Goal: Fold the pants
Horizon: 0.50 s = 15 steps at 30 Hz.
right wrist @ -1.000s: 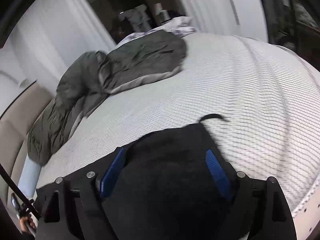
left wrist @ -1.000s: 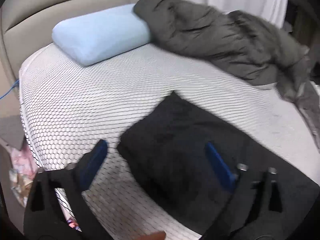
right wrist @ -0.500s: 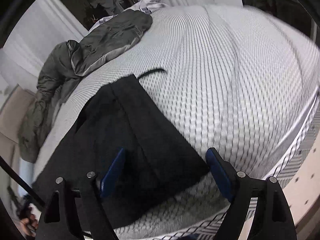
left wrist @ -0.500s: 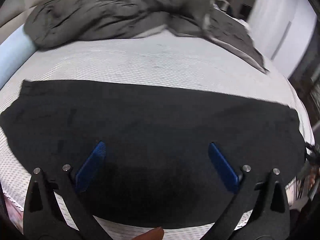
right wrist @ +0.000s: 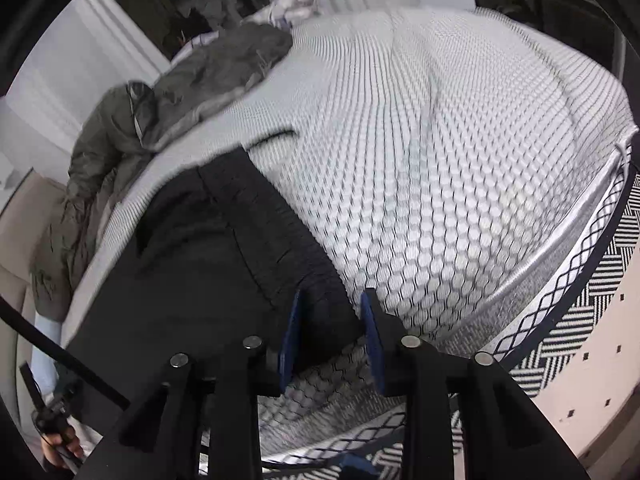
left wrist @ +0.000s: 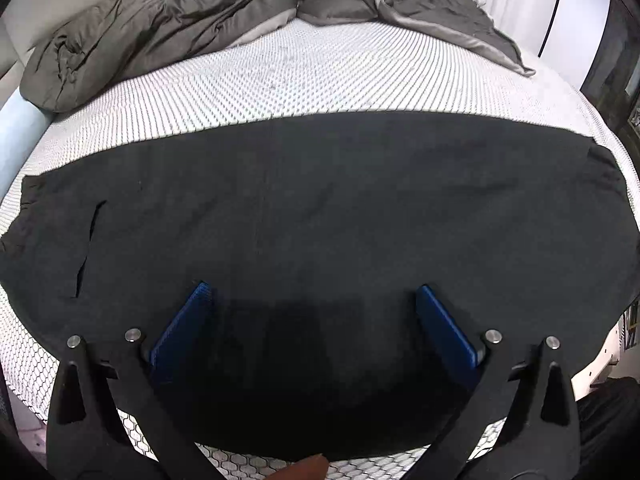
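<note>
Black pants point(left wrist: 320, 208) lie flat across the near side of the bed, stretched from left to right. My left gripper point(left wrist: 312, 300) is wide open and empty, hovering over the middle of the pants near the bed's front edge. In the right wrist view the pants point(right wrist: 192, 264) end in a ribbed waistband at the mattress corner. My right gripper point(right wrist: 330, 312) has its blue pads narrowed around the waistband's near corner, with fabric between them; a small gap still shows at the tips.
A white honeycomb-mesh mattress point(left wrist: 320, 76) carries the pants. A rumpled grey duvet point(left wrist: 192, 12) lies along the far side. A light blue pillow point(left wrist: 16, 136) sits at the left. A patterned rug point(right wrist: 580, 320) lies beside the bed.
My left gripper swung from the pants' left end to face their middle, staying open. My right gripper moved to the waistband corner and narrowed its jaws around it.
</note>
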### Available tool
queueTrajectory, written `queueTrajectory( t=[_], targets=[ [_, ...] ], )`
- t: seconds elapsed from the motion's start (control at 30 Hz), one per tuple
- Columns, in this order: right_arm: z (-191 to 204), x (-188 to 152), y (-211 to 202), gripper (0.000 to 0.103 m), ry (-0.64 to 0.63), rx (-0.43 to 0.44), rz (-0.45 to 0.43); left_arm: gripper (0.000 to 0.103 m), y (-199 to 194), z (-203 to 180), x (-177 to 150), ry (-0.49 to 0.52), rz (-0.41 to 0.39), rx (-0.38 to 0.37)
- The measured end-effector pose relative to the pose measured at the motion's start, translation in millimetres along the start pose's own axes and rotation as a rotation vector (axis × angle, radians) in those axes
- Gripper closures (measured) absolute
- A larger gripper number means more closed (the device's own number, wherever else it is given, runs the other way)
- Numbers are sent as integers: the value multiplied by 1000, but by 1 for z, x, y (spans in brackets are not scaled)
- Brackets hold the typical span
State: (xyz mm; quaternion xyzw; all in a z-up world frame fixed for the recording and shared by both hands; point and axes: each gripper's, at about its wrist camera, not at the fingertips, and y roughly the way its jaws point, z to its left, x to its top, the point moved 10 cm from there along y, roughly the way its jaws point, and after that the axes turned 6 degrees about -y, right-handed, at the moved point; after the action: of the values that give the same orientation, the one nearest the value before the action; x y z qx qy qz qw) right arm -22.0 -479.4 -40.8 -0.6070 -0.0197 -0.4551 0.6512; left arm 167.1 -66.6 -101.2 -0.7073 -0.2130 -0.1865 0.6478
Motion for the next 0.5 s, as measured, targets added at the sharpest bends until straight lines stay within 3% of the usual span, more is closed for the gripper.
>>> queueTrajectory(
  t=[0.03,0.07,0.17,0.27,0.37,0.43,0.5],
  targets=[
    [1,6,-8,54,3,0,-34,1,-7,-5,1,14,-17,-19],
    [6,16,-16,49,0,15,-83,1,-12,-13,2,30,-32,-39],
    [29,38,-16,43,-49,75,-105,1,-20,-46,-5,114,-41,-101],
    [56,57,2,34,-132,70,-76,1,-21,-84,-23,246,-22,-150],
    [84,75,32,30,-216,66,-34,1,-13,-103,-43,359,-12,-106],
    [86,86,60,27,-253,8,1,1,-5,-104,-48,358,4,-95],
    [93,84,81,34,-294,-18,52,1,1,-102,-51,334,20,-108]
  ],
)
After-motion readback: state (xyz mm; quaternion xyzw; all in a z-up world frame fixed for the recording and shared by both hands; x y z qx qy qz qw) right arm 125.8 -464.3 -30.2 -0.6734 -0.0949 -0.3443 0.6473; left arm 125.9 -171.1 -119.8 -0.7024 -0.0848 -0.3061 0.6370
